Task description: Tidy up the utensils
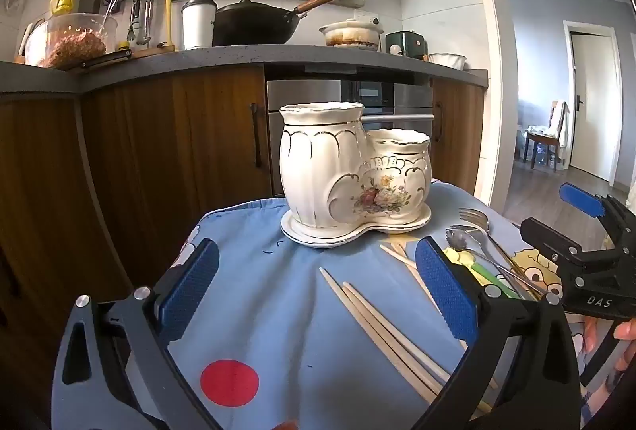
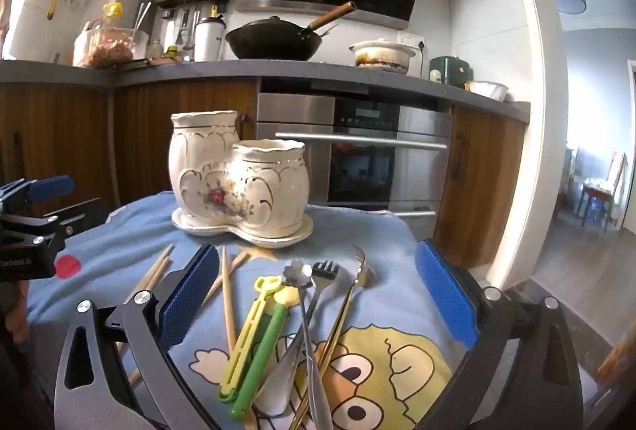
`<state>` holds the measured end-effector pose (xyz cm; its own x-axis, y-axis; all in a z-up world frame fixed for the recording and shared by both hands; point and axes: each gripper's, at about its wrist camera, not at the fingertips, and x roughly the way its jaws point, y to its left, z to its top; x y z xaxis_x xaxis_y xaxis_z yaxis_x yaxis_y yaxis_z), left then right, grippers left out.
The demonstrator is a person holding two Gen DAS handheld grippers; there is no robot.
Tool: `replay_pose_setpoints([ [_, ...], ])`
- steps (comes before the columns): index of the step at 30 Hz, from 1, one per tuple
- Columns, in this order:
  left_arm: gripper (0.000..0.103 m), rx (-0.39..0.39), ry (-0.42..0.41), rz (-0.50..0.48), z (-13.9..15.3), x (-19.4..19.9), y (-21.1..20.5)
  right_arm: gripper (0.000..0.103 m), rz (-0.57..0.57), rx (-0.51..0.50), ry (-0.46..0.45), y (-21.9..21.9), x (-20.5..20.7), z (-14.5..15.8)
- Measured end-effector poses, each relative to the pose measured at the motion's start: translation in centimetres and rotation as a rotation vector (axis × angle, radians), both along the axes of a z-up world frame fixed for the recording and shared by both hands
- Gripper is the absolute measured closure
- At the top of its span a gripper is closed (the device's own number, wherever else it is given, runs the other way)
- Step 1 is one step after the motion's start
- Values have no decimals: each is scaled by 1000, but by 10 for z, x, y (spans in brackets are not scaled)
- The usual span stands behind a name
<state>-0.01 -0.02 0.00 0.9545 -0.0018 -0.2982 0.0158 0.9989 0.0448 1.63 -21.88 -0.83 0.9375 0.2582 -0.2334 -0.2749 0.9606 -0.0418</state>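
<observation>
Both tongs are spread, holding nothing; the right gripper (image 2: pixel 318 295) hovers over tangled cutlery (image 2: pixel 314 330), so one grab probably drags several; chopsticks (image 1: pixel 381 326) could roll.

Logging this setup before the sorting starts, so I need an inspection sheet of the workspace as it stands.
Surface: blue cartoon-print cloth over the table.
Job's things: two-pot ceramic holder upright on its saucer; wooden chopsticks loose; fork, spoons and gold utensil piled.
Clutter: yellow and green clips among the cutlery.
Grippers: left hand-held gripper open, empty; right hand-held gripper open above the pile.
Cables: nothing seen.
Surroundings: counter with wok, oven below.
</observation>
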Motion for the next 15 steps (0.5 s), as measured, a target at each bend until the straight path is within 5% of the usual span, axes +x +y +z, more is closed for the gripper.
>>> replay_pose_setpoints([
  [15,5,10,1,2,-2,0,-1,5,1,-2,-1,2,0,-1],
])
